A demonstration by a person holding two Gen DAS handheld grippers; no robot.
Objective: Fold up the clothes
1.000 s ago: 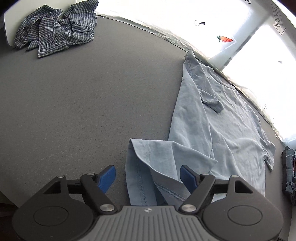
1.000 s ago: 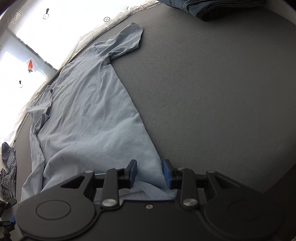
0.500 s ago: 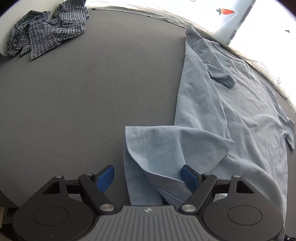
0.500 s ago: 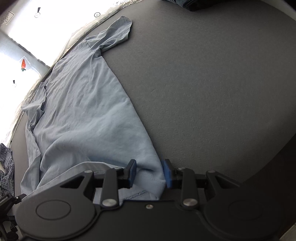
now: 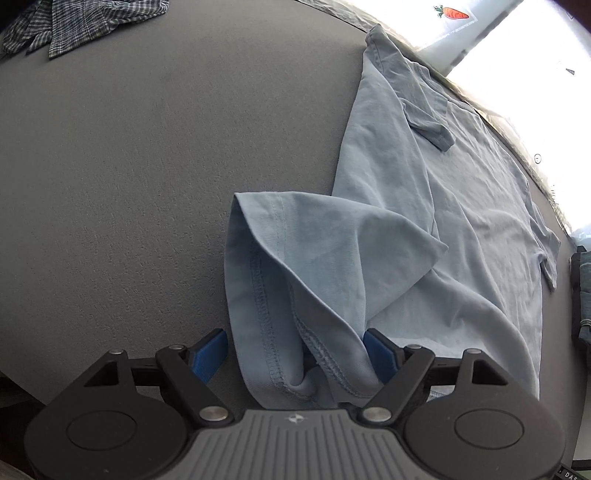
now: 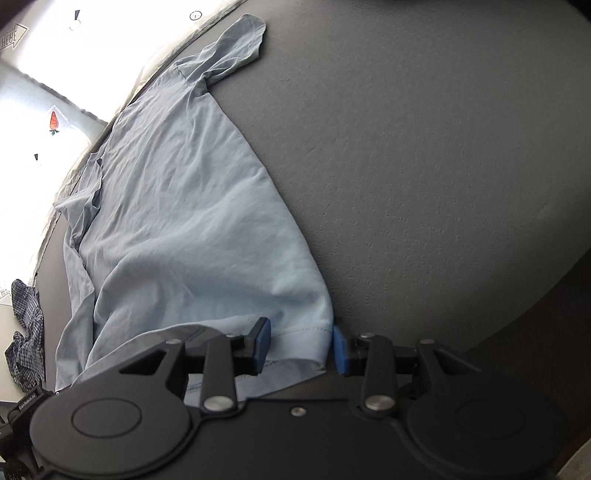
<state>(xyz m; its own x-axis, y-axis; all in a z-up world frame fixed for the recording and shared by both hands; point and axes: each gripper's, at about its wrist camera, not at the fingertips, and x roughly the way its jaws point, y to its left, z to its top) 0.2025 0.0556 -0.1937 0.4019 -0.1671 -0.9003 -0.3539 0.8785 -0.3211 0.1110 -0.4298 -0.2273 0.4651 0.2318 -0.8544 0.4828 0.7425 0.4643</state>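
A light blue T-shirt (image 5: 424,221) lies spread on the dark grey table (image 5: 129,166), its near hem corner flipped over into a loose fold. My left gripper (image 5: 295,354) hangs open and wide over that bunched hem; the cloth brushes the right pad while the left pad stands clear of it. In the right wrist view the same T-shirt (image 6: 192,221) runs off to the upper left. My right gripper (image 6: 301,345) straddles the other hem corner, and its jaws are opening with the hem between them, not pinched.
A crumpled checked shirt (image 5: 85,18) lies at the far left of the table and shows as the checked shirt (image 6: 27,332) at the left edge. Dark folded clothes (image 5: 583,295) sit at the right border. The table's far edge runs just behind the T-shirt.
The left gripper has sunk closer to the folded hem, which now fills more of its view. The right gripper's pads stand slightly wider apart around the hem corner.
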